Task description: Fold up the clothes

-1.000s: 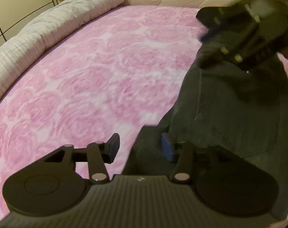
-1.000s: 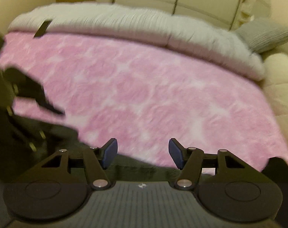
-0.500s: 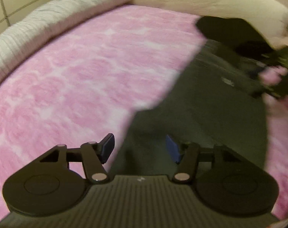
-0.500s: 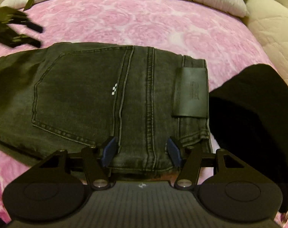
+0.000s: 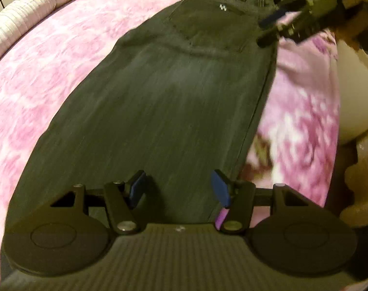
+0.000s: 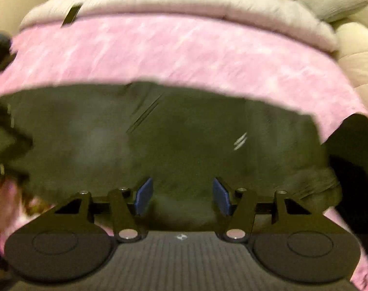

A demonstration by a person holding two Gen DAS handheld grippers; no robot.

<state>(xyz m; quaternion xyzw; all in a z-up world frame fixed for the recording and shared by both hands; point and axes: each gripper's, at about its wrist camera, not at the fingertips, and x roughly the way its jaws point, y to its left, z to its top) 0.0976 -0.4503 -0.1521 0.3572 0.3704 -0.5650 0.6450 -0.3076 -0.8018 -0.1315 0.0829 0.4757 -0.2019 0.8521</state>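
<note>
— Since a moment ago both views have swung: the left gripper now looks straight along the dark jeans, where before it saw mostly pink blanket beside them
— And the right one?
— Half a second back its camera showed the back pocket and waist patch sharply; now the right gripper sits lower over the denim, all blurred
— Where do the jeans lie?
— Flat on the bed's pink blanket, folded lengthwise, waistband toward the headboard end, the leg running down under the left gripper. Their right seam runs near the bed's edge
— Fingers?
— Left fingers spread apart with denim showing between them, gripping nothing. Right fingers also parted over the cloth, released
— Anything else?
— A grey-white duvet is bunched along the bed's far side, a grey pillow at its corner, and a black garment beside the waistband
</note>
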